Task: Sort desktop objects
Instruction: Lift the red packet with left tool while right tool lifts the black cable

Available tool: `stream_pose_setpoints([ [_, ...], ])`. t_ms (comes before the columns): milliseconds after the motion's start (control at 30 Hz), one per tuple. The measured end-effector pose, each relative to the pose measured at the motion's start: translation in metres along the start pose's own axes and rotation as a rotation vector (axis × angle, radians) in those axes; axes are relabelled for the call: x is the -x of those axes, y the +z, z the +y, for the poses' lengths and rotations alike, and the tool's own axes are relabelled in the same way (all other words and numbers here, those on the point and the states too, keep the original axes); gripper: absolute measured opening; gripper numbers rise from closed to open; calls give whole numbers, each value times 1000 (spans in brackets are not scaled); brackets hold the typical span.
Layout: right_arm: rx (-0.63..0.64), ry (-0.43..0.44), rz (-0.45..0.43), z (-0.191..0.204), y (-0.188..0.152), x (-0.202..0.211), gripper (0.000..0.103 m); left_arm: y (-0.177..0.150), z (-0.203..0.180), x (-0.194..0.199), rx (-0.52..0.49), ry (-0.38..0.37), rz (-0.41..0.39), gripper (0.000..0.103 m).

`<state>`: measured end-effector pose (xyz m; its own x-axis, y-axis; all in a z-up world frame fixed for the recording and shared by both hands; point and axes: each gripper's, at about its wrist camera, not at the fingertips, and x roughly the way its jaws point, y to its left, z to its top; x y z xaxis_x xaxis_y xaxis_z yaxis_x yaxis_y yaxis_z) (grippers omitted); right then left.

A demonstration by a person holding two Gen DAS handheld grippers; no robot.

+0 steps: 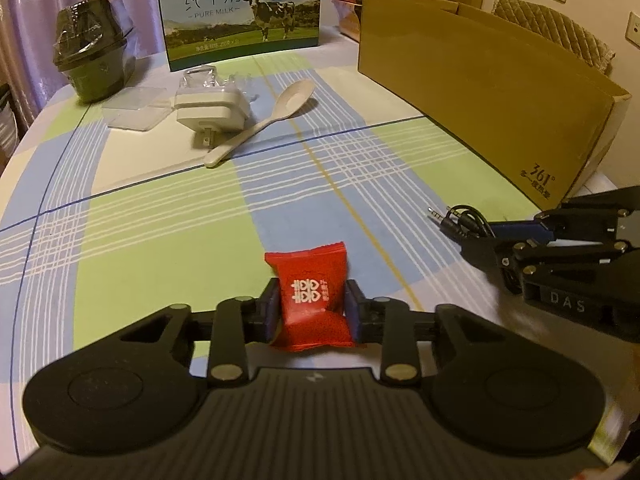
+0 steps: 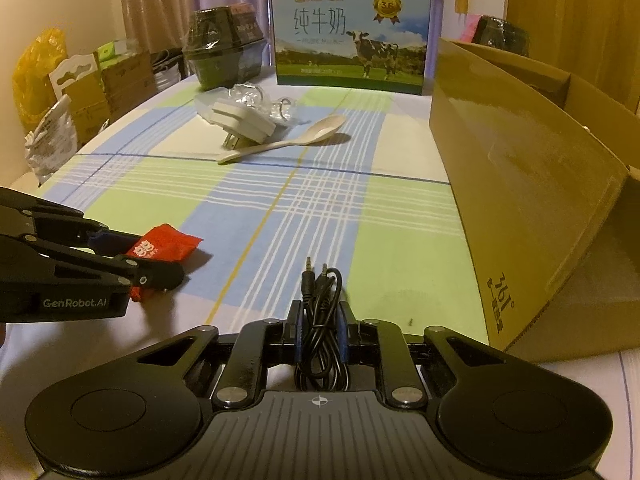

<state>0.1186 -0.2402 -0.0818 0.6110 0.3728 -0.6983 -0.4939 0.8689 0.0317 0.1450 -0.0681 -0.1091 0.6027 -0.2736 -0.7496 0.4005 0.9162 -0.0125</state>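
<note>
Beyond held red packet (image 1: 312, 300), spoon (image 1: 260, 124), charger (image 1: 212, 110), box (image 1: 492, 100) prob. open.

Red candy packet (image 1: 311, 300) pinched upright, black coiled audio cable (image 2: 321, 320) gripped

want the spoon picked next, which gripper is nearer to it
Left, slightly, though both are far back. The left gripper, shut on the red packet, sits more directly below the spoon; the right gripper, shut on the black cable, is further toward the cardboard box.

Dim warm indoor light, yellowish cast. Soft shadow beside cream plastic spoon (image 1: 260, 122). Faint sheen on tan cardboard box (image 2: 520, 184). Strong fisheye bending, dark corners; edges slightly blurred.
</note>
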Motion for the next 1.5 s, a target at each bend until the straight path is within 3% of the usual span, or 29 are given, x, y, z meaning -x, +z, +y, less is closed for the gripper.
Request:
stream_pose_setpoints([
  [633, -35, 1, -41, 3, 13, 40, 13, 5, 0, 29, 66, 30, 14, 22],
  [1500, -74, -11, -133, 1, 13, 108, 13, 9, -43, 92, 95, 23, -21, 22],
])
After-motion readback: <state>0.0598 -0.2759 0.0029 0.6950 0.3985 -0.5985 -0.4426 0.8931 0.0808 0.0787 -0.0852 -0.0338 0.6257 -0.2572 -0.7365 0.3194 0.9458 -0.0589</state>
